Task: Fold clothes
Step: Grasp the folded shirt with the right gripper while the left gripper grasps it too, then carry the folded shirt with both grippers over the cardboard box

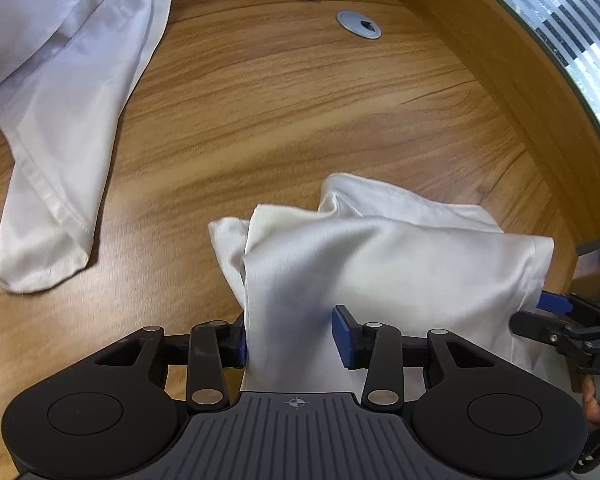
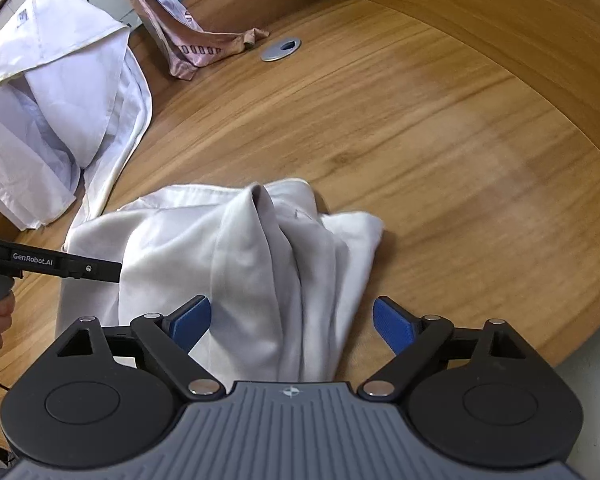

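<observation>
- Between both sets of blue pads lies the white garment [image 2: 236, 248], bunched on the wooden desk [image 2: 440, 152].
- Left gripper [image 1: 290, 334]: jaws parted; cloth passes between them, brushing the left pad, clear of the right. Judged released, not clamping.
- Right gripper [image 2: 292, 322]: jaws spread wide, both pads clear of the fabric.
- Garment ridge runs straight away from the right gripper; the garment's long axis lies crosswise, toward the left gripper. Neither hand is clearly nearer.
- Count: two grippers; one garment in work; one white shirt pile [image 2: 56, 112] well apart from that garment; one pink garment [image 2: 188, 40] beyond it; one metal cable grommet [image 2: 281, 48].
</observation>
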The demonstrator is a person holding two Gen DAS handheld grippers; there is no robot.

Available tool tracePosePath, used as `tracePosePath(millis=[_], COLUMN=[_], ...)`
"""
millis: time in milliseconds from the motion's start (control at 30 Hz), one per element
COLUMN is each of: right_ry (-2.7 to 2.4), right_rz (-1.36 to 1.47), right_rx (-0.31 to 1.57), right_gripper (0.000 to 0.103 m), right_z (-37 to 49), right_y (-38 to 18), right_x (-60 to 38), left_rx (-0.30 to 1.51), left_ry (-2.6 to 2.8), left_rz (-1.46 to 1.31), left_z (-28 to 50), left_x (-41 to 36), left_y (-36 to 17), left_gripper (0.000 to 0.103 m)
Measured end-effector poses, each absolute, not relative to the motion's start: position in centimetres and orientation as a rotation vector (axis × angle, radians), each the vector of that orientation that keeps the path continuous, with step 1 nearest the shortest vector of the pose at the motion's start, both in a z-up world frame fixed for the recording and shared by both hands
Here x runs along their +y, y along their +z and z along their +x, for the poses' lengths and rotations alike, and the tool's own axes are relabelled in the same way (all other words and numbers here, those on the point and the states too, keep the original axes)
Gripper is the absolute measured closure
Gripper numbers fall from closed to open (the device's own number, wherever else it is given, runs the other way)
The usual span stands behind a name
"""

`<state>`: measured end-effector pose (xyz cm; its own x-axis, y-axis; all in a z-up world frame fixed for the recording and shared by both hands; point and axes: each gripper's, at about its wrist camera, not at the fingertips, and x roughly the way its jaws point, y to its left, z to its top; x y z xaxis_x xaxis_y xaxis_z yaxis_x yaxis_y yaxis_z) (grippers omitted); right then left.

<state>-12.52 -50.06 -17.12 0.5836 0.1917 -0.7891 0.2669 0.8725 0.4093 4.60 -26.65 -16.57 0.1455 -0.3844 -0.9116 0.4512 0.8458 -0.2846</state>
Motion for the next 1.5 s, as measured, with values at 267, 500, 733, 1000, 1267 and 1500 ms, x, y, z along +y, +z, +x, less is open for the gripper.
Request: tracePosePath(millis=[267,500,733,1000,1267,1500], right_ry=[-0.077,-0.147,-0.23,-0.389,-0.595,-0.766], right_rz=[0.471,0.51,0.54,0.552,0.593,0.602], right_rx=[0.952,0.882,0.785,0.695,0.651,0.585], right_gripper=[0.08,0.094,0.095,0.095,0.095,0.095], right_z=[-11.3,-12.5,-15.2,-21.1,-30.3,-38.9], right_y=[-16.9,-14.9,-10.7,-5.2,-0.5,2.5], right_x=[-48.6,-47.6,-46.8,-47.9,-52.0,-57.8], left_rx=[1.255,1.133,1.027,0.897,0.769,0.652], left_ry=[-0.666,-0.716,-0.782,-0.949,-1.19,-1.363], left_rz=[0.032,0.173,0.212,0.34,0.434,0.479], left_z=[4.5,2.5,0.6,-3.8,-11.1,-20.0], left_x=[-26.9,-29.0,-30.4,-36.2,-44.8,-53.6], left_y=[-16.6,-13.9,-11.7,-8.1,-3.9,-1.2], left_gripper=[0.081,0.094,0.094,0.094,0.095,0.095])
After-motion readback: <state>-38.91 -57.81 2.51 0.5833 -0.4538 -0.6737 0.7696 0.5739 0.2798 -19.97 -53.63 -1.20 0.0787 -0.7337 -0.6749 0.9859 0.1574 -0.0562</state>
